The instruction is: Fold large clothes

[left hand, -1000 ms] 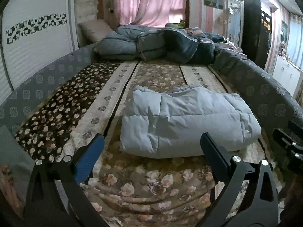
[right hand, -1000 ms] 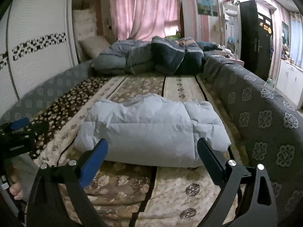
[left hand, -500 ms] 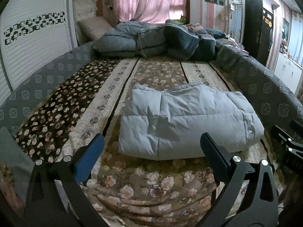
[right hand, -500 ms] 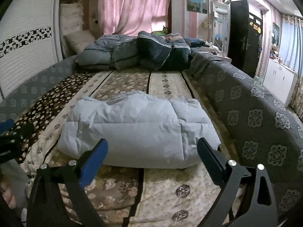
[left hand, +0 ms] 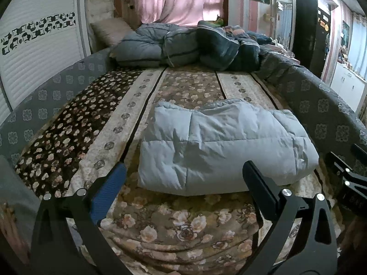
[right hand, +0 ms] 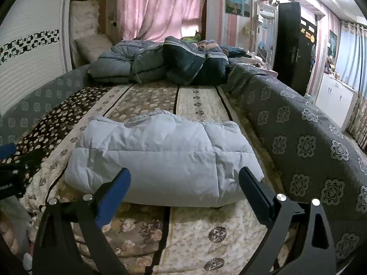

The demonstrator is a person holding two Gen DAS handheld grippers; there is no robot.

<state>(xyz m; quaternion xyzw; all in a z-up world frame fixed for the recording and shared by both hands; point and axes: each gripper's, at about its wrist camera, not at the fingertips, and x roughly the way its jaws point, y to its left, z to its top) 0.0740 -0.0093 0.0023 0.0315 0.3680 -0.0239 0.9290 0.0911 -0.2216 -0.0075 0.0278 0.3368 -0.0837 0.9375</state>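
Observation:
A pale blue puffy down jacket lies folded into a thick rectangle on the floral bedspread; it also shows in the right wrist view. My left gripper is open and empty, hovering just short of the jacket's near edge. My right gripper is open and empty, at the jacket's near edge without holding it. The right gripper shows at the right edge of the left wrist view, and the left gripper at the left edge of the right wrist view.
Dark blue and grey quilts are heaped at the far end of the bed, with a pillow beside them. A grey patterned padded bed rail runs along the right side. A white wardrobe stands to the left.
Both grippers have drawn back slightly and tilted down, so the jacket sits lower in view. The jacket itself has not moved. Both stay open.

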